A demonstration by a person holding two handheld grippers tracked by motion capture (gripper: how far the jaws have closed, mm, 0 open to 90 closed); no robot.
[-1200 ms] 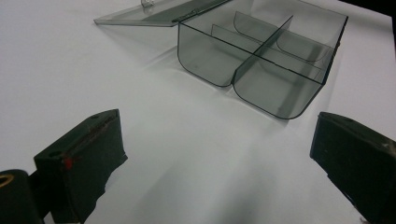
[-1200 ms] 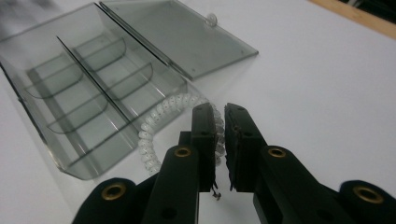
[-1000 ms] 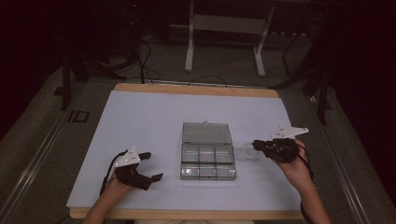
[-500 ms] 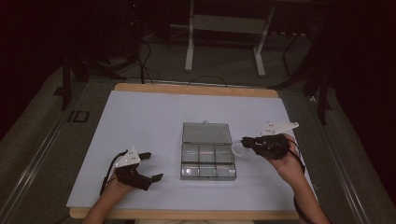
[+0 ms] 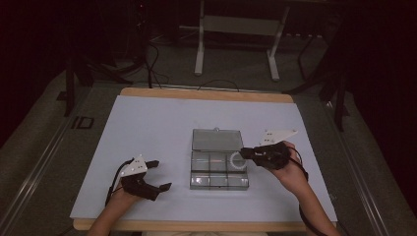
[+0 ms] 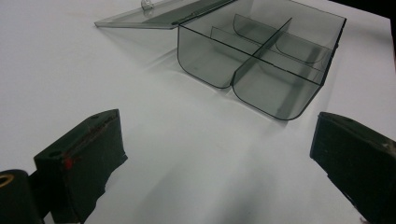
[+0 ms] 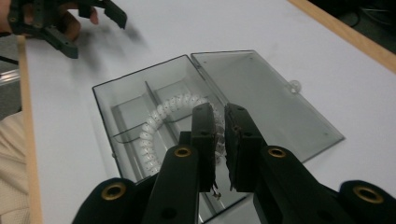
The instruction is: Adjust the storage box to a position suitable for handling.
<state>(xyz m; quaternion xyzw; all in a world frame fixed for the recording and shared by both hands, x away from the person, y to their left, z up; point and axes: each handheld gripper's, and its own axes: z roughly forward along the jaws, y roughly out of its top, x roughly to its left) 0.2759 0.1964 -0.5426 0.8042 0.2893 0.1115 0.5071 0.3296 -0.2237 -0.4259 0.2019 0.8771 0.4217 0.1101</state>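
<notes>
A clear plastic compartment box (image 5: 216,184) stands open at mid-table, its lid (image 5: 215,139) lying flat behind it. My right gripper (image 5: 244,153) hovers over the box's right side, shut on a white beaded coil ring (image 5: 236,161). In the right gripper view the ring (image 7: 158,120) curves out from between the near-closed jaws of the right gripper (image 7: 220,112), above the box (image 7: 126,109) and beside the lid (image 7: 261,93). My left gripper (image 5: 161,175) rests open on the table left of the box. In its own view the left gripper (image 6: 215,158) holds nothing, and the box (image 6: 261,60) lies ahead.
A white sheet (image 5: 162,118) covers the table, with a wooden edge (image 5: 206,94) at the back. The left gripper (image 7: 60,18) and its hand appear far off in the right gripper view. A metal stand's feet (image 5: 236,54) sit on the floor beyond.
My right gripper has carried the coil ring leftward, from beside the box's right edge to over its right compartments. The left gripper has stayed put.
</notes>
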